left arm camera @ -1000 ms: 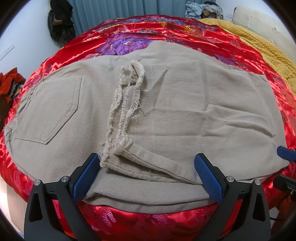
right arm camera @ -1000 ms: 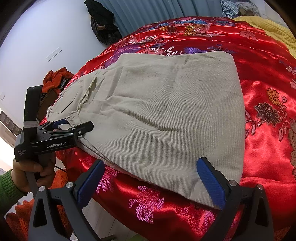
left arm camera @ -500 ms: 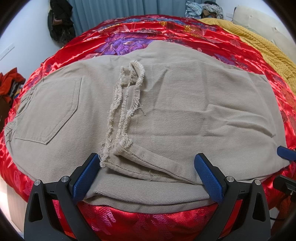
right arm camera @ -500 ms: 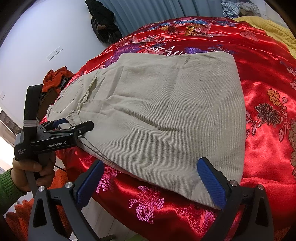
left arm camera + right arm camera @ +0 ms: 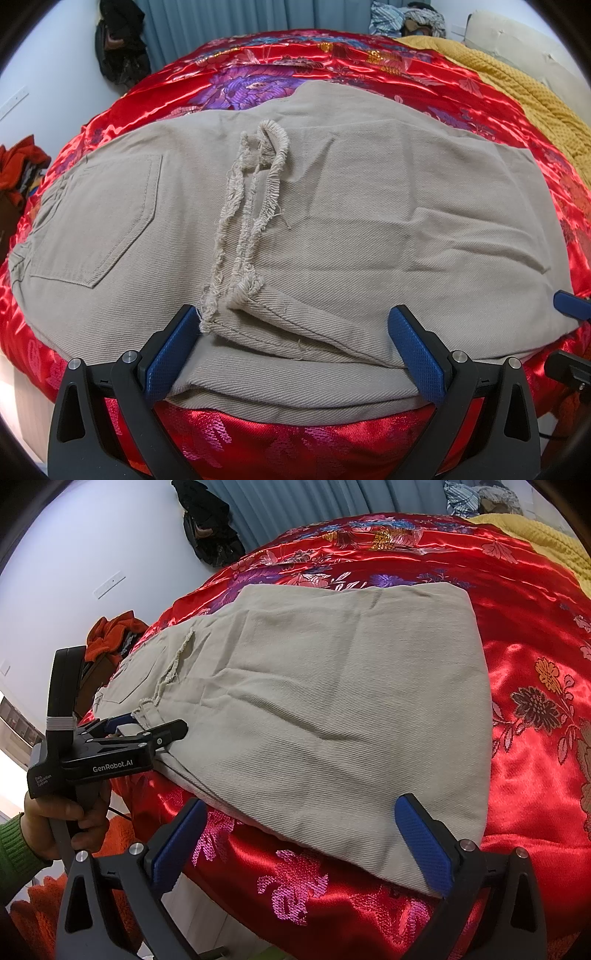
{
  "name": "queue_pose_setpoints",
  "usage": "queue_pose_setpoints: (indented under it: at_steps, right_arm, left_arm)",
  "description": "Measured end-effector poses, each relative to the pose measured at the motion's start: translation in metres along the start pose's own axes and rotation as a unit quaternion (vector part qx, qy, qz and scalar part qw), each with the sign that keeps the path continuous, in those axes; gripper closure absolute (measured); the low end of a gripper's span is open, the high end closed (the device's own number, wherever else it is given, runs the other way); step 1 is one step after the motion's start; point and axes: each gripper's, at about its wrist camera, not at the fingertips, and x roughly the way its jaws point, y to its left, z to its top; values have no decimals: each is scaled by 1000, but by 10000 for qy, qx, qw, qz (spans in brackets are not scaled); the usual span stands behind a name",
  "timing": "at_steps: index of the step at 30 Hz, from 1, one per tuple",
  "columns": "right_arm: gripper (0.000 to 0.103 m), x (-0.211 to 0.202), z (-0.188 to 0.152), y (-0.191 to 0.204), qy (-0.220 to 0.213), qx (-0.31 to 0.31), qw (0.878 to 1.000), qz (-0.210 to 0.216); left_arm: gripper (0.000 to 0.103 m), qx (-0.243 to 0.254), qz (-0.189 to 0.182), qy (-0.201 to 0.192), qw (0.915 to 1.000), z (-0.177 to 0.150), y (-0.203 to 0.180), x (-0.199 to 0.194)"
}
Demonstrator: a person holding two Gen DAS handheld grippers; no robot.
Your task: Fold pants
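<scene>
Beige pants [image 5: 332, 229] lie folded on the red satin bedspread [image 5: 258, 70], with the frayed leg hems [image 5: 255, 206] lying across the middle and a back pocket [image 5: 92, 221] at the left. My left gripper [image 5: 295, 354] is open at the near edge of the pants, its blue pads on either side of the folded layers. My right gripper [image 5: 303, 842] is open over the pants' near right corner [image 5: 424, 812]. The left gripper also shows in the right wrist view [image 5: 147, 731], at the pants' near left edge.
A yellow knitted blanket [image 5: 528, 96] lies at the far right of the bed. Dark clothes [image 5: 118, 48] hang on the wall by the blue curtain [image 5: 240, 22]. Red and orange clothes [image 5: 18, 166] are piled at the left. The bed's near edge drops off just below the grippers.
</scene>
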Motion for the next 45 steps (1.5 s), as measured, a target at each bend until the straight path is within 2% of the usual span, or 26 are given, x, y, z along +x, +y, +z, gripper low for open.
queue_pose_setpoints:
  at_steps: [20,26,29,37,40,45]
  right_arm:
    - [1,-2,-2,0,-95,-152,9998,-19]
    - [0,-1,-4,5,-55,-384,9991,-185]
    - [0,-2,-2,1,-71,-275,9996,-93]
    - [1,-7,1,1,-146,-227,9996,-62]
    - [1,-16,4,0,-292,-127,9995,-24]
    - [1,-51,6,-8,-958,134,9953,-32]
  left_arm:
    - [2,5,7,25,10000,1,0,0]
    - [2,10,23,72,10000,0,0,1]
    - [2,11,29,78,10000,3,-1,1]
    - [2,-10,1,-141,9999,3,2,-11]
    - [2,-112,12,-121,9999,8,6,-30]
    - [2,-731,-451,-297,9959,11,46,-73]
